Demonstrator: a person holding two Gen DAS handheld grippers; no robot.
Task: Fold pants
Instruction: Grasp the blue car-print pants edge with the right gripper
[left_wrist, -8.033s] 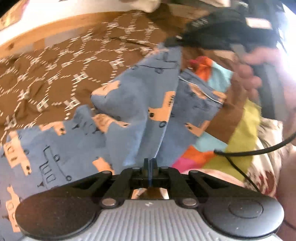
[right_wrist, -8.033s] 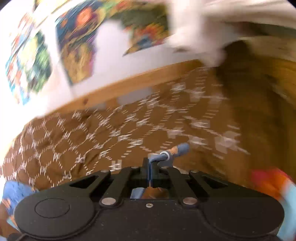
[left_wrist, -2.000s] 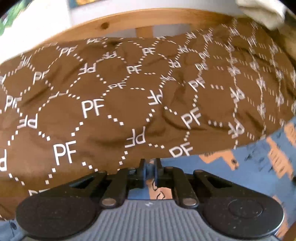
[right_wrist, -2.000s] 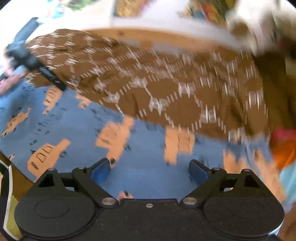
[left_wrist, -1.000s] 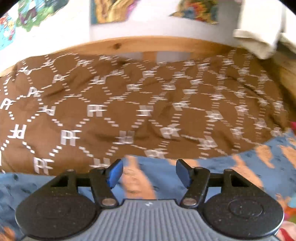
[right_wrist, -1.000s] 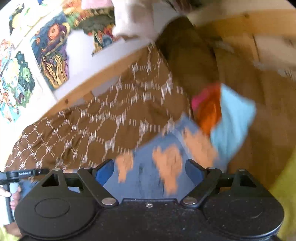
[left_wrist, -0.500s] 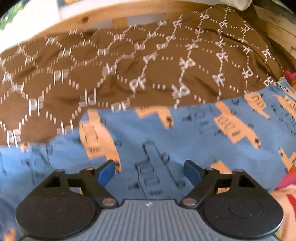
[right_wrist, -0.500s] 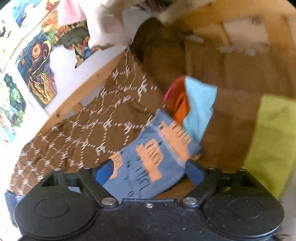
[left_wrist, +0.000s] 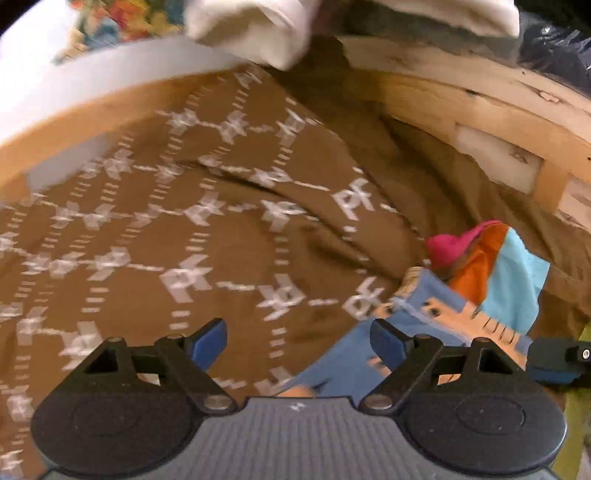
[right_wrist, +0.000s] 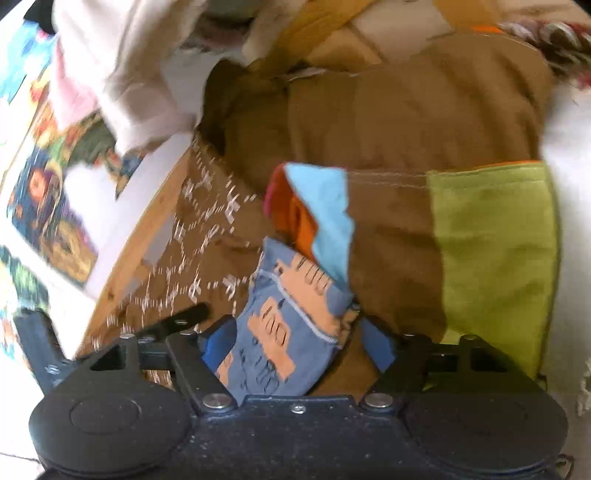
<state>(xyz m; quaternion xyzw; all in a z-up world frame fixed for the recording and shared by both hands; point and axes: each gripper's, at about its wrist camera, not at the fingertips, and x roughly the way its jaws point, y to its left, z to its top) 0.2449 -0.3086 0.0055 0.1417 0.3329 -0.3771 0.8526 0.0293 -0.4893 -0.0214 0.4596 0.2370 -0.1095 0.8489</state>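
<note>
A bed is covered by a brown blanket (left_wrist: 229, 236) printed with white letters and dotted lines. A pale wooden frame (left_wrist: 461, 107) runs round it. Behind stands a white wall (right_wrist: 92, 184) hung with colourful pictures (right_wrist: 48, 218). A white cloth (left_wrist: 255, 26) hangs over the frame's corner. Daylight falls brightly across it all.

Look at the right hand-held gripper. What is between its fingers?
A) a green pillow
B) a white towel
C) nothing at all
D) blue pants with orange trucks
D. In the right wrist view the blue pants with orange prints lie between the open fingers of the right hand-held gripper; its jaws have just been closing, but the pads do not look pressed on the cloth yet.
</note>
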